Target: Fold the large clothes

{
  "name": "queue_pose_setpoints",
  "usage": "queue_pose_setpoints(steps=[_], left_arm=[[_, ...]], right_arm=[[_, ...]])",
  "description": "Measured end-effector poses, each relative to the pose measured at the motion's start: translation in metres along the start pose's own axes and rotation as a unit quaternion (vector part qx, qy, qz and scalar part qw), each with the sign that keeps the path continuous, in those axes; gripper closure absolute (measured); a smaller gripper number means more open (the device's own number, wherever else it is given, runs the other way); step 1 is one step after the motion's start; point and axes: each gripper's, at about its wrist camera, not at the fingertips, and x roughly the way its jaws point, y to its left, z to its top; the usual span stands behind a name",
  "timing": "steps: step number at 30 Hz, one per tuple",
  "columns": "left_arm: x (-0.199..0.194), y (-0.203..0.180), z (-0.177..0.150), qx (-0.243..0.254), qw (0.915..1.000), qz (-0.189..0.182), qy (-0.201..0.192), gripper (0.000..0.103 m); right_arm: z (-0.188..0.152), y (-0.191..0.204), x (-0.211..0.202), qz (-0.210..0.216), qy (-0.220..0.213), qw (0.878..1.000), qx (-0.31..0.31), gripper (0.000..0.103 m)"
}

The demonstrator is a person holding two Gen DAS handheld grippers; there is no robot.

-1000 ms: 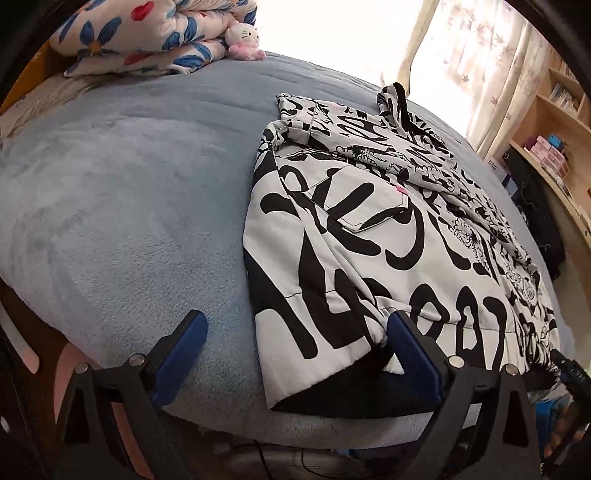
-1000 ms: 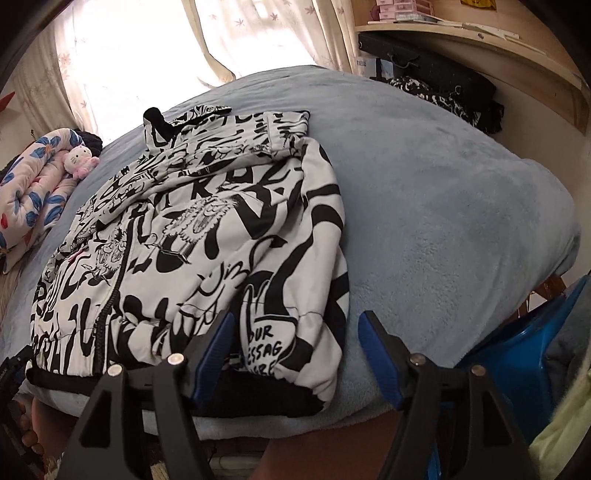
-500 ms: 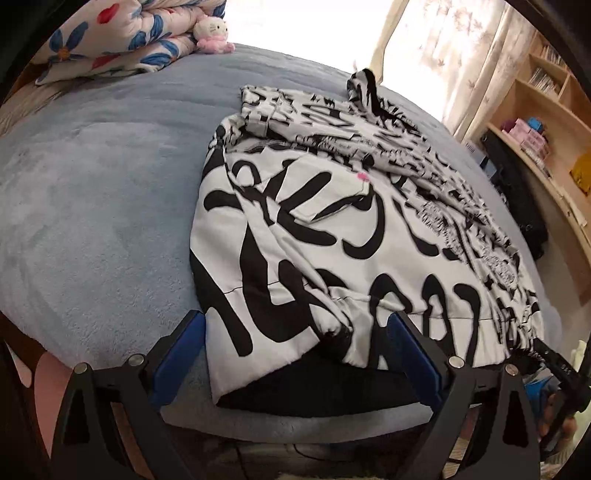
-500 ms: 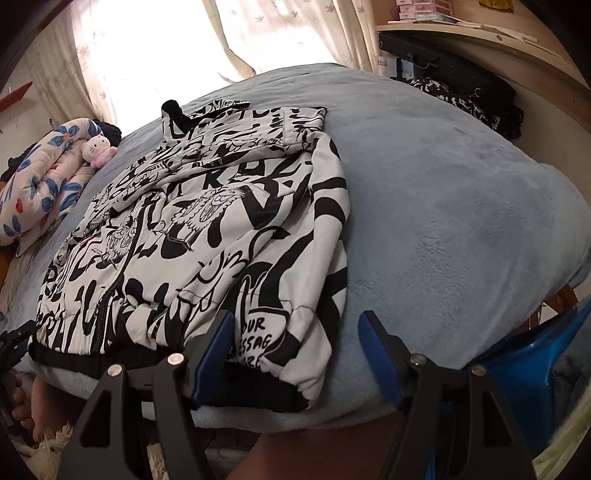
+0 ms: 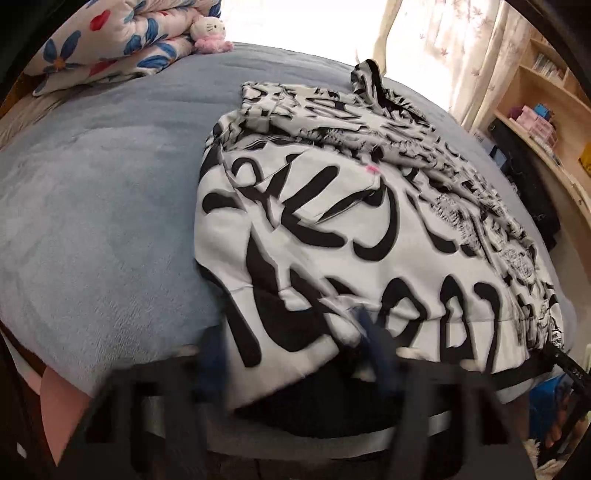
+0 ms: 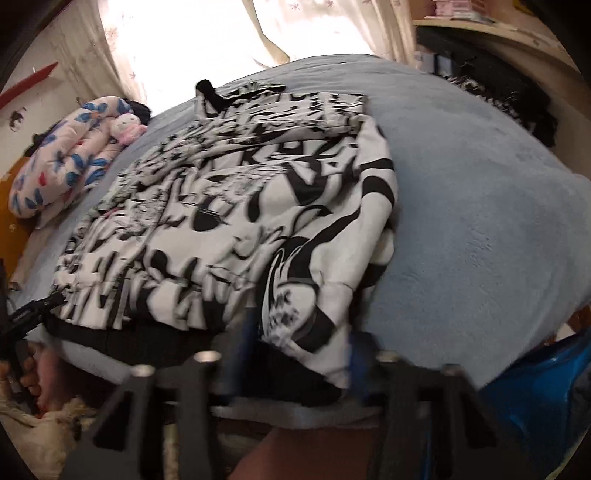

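One black-and-white printed jacket (image 5: pixel 369 221) lies flat on the blue bed (image 5: pixel 92 221), long axis running from its near hem at 6 o'clock to its collar at 12 o'clock. Two claws sit at that hem, each nearest its own corner: left claw (image 5: pixel 291 350) and right claw (image 6: pixel 299 339) have just been closing, hem cloth between the jaws. One folded quilt (image 5: pixel 110 44) and one plush toy (image 5: pixel 210 31) lie at 11 o'clock.

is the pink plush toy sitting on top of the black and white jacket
No, the pink plush toy sits at the far end of the bed against the floral quilt, well apart from the jacket.
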Motion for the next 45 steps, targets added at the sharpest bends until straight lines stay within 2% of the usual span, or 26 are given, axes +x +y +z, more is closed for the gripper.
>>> queue_pose_setpoints(steps=[1, 2, 5, 10, 15, 18, 22, 28, 36, 42, 45], left_arm=[[-0.002, 0.000, 0.003, -0.008, 0.9999, -0.012, 0.002, 0.069], [-0.004, -0.001, 0.006, -0.016, 0.9997, -0.016, 0.002, 0.071], [-0.010, -0.004, 0.012, -0.027, 0.9995, -0.016, -0.001, 0.075], [-0.018, -0.009, 0.029, -0.054, 0.9983, -0.018, 0.014, 0.076], [-0.048, -0.030, 0.041, -0.014, 0.9990, -0.005, -0.043, 0.077], [-0.069, -0.032, 0.052, -0.024, 0.9980, -0.014, -0.057, 0.078], [-0.102, -0.032, 0.062, -0.026, 0.9942, -0.028, -0.101, 0.081], [-0.142, -0.028, 0.068, -0.046, 0.9898, -0.046, -0.127, 0.082], [-0.178, -0.022, 0.072, -0.048, 0.9901, -0.062, -0.117, 0.082], [-0.172, -0.028, 0.087, -0.041, 0.9911, -0.063, -0.110, 0.082], [-0.157, -0.031, 0.108, -0.055, 0.9910, -0.073, -0.098, 0.082]], right_arm=[[0.002, 0.003, -0.001, -0.002, 0.000, 1.000, -0.003, 0.080], [0.005, 0.007, -0.001, -0.007, -0.001, 1.000, -0.010, 0.083], [0.013, 0.015, -0.007, -0.014, -0.006, 1.000, -0.018, 0.085], [0.033, 0.014, -0.018, 0.007, 0.000, 1.000, 0.003, 0.085], [0.055, 0.024, -0.045, 0.017, -0.039, 0.999, -0.006, 0.085], [0.071, 0.030, -0.066, 0.034, -0.071, 0.997, 0.011, 0.086], [0.082, 0.049, -0.094, 0.041, -0.118, 0.992, -0.007, 0.087], [0.092, 0.061, -0.134, 0.065, -0.169, 0.983, -0.013, 0.088], [0.097, 0.052, -0.159, 0.082, -0.185, 0.979, 0.012, 0.087], [0.107, 0.045, -0.149, 0.080, -0.179, 0.980, 0.029, 0.087], [0.125, 0.042, -0.134, 0.084, -0.169, 0.981, 0.049, 0.087]])
